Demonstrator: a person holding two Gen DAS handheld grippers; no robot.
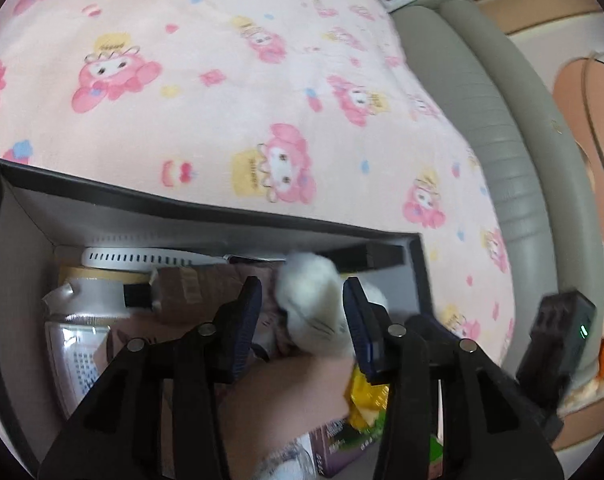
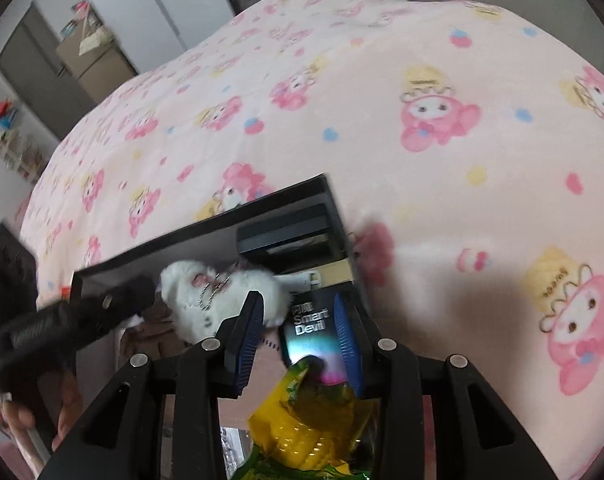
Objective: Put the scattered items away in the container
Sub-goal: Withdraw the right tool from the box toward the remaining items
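A black box point(image 1: 222, 208) with a grey inside sits on the bed and holds several items. My left gripper point(image 1: 302, 300) reaches into it. A white plush toy point(image 1: 308, 296) lies between its fingers with a gap at the left pad, so the jaws stand open. The right wrist view shows the same plush toy point(image 2: 206, 296) at the tip of the left gripper point(image 2: 138, 292). My right gripper point(image 2: 297, 300) hangs open over the box's point(image 2: 182, 232) right end, above a black "Smart Devil" carton point(image 2: 310, 328) and a yellow corn packet point(image 2: 314, 420); neither is pinched.
A pink cartoon blanket point(image 1: 222, 80) covers the bed, with a grey padded frame point(image 1: 482, 100) on its right. The box also holds a white vented device point(image 1: 142, 258), a tape roll point(image 1: 98, 276), a brown carton point(image 1: 190, 284) and a purple carton point(image 1: 334, 444). A hand point(image 2: 22, 416) grips the left tool.
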